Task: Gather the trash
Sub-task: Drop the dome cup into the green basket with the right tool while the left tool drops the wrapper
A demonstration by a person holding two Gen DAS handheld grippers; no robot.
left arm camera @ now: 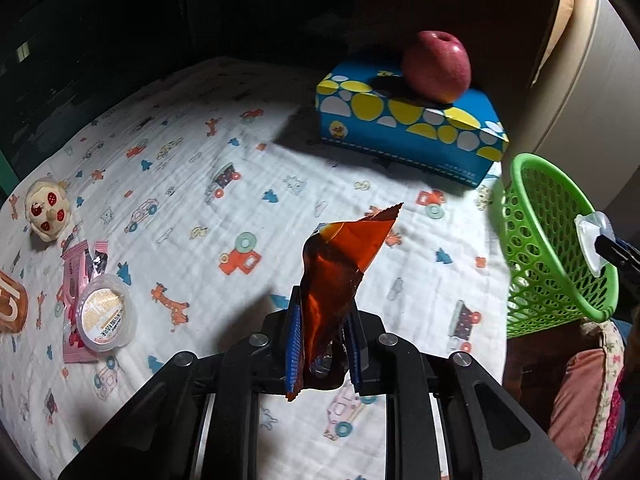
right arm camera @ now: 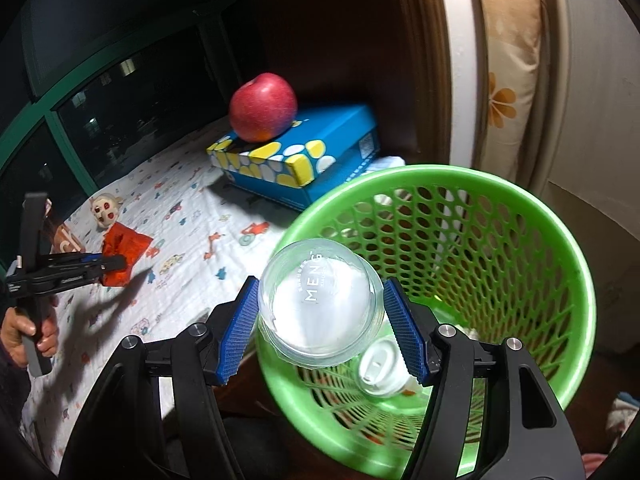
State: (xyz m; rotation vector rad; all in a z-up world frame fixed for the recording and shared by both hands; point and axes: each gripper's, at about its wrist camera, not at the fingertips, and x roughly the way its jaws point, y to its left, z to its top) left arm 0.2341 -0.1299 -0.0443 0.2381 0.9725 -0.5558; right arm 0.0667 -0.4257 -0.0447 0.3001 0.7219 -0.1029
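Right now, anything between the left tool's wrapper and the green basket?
Nothing: only bare printed cloth lies between the orange wrapper and the green basket, clearest in the left wrist view.

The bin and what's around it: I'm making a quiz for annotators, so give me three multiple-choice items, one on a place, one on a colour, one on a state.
1. Where is the apple?
A. in the bin
B. on the blue box
C. on the cloth

2. What colour is the bin?
A. green
B. red
C. white

3. What is the left hand-held gripper doing?
A. open, holding nothing
B. shut on a cup
C. shut on the orange wrapper

Key: 1 B, the apple rests on top of the blue box. 2 A, its mesh wall is green. 3 C, the orange wrapper stands pinched between the pads.
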